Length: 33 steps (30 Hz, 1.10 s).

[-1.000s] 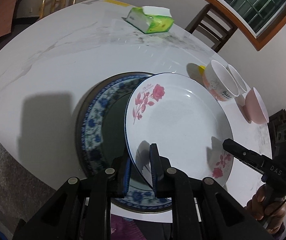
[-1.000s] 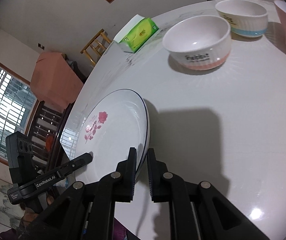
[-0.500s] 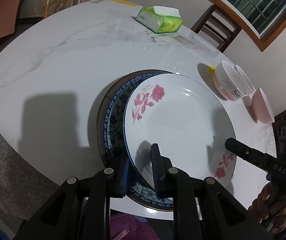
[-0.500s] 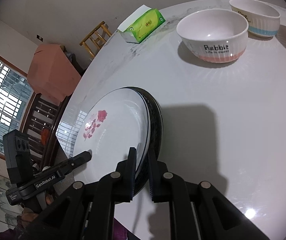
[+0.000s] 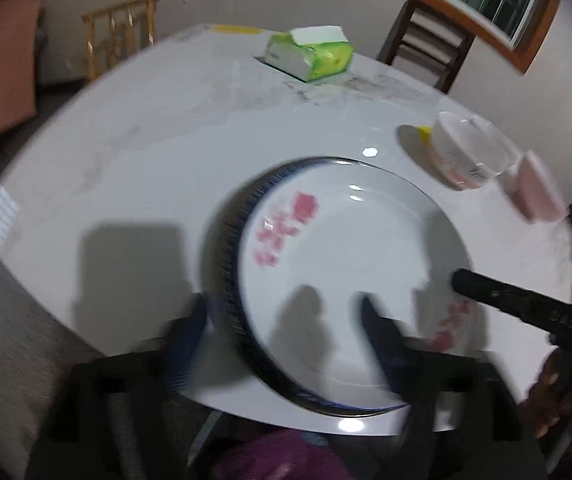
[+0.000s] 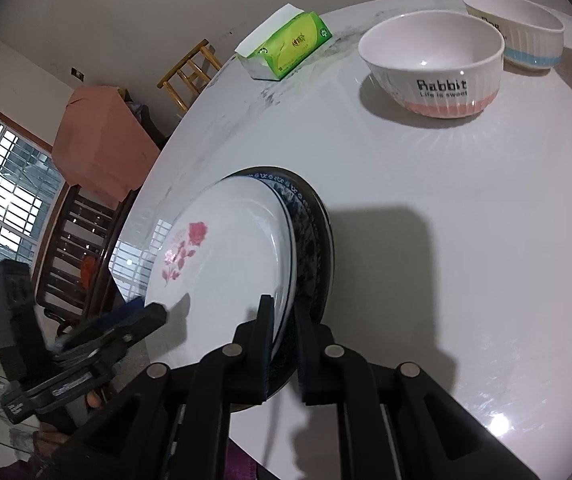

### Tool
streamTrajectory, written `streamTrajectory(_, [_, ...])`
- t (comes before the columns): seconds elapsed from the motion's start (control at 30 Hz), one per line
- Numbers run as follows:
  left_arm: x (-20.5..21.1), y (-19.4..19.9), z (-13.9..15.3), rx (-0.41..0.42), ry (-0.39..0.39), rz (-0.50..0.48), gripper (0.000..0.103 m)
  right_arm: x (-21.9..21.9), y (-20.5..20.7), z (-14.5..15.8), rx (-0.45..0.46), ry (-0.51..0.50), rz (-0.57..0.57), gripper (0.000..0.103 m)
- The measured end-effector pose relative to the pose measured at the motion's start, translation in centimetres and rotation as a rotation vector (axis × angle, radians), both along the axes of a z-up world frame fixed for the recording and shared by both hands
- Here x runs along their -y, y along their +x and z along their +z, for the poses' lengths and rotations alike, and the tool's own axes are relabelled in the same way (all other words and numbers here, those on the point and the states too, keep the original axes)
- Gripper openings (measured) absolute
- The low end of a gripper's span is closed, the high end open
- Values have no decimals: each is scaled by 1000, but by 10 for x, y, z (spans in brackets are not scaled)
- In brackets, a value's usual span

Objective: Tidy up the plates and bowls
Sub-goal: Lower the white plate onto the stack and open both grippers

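My left gripper [image 5: 286, 320] is badly smeared by motion blur, but I can see my jaws have just been opening and now stand wide, one finger left of the stack and one over the white plate's [image 5: 350, 264] near rim, pressing on nothing. That rose-patterned plate lies on the blue-patterned plate [image 5: 231, 256], which shows only as a crescent on the left; below it sits a dark dish whose edge I can barely separate from shadow. The stack rests near the front edge of the white table [image 5: 145, 152]. Farther right, the bowls [image 5: 466, 156] blur into one another, so I cannot tell whether they touch. My right gripper [image 6: 283, 340] is clamped on the white plate's rim, though the lower pad is hidden behind the stacked edges. In that sharper view the Rabbit bowl [image 6: 434, 68] stands clear, the blue-banded bowl [image 6: 522, 28] sits behind it, and the tissue pack [image 6: 286, 48] lies at the far side.
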State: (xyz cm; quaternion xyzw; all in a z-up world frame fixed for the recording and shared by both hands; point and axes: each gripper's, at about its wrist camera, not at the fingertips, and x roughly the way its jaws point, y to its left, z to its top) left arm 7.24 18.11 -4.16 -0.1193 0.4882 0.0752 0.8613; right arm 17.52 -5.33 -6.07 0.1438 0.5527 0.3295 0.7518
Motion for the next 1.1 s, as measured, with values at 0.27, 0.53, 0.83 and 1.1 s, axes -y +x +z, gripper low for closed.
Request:
streamTrajectory(0.27, [-25,-1,7,21,-67,40,92,-1,1,-1,12,8,-2,10])
streamTrajectory(0.53, [-23,-3,-2,-3,-92,40,92,-3,-2,3,65,-25,9,11])
streamTrajectory(0.83, [-21,-4,0,6,-82,26,92,1,-9,28,220,-76,-6,13])
streamTrajectory(1.1, [-4,-4,13,34,-53,-25,92,45,-13,23,204,-18,-107,13])
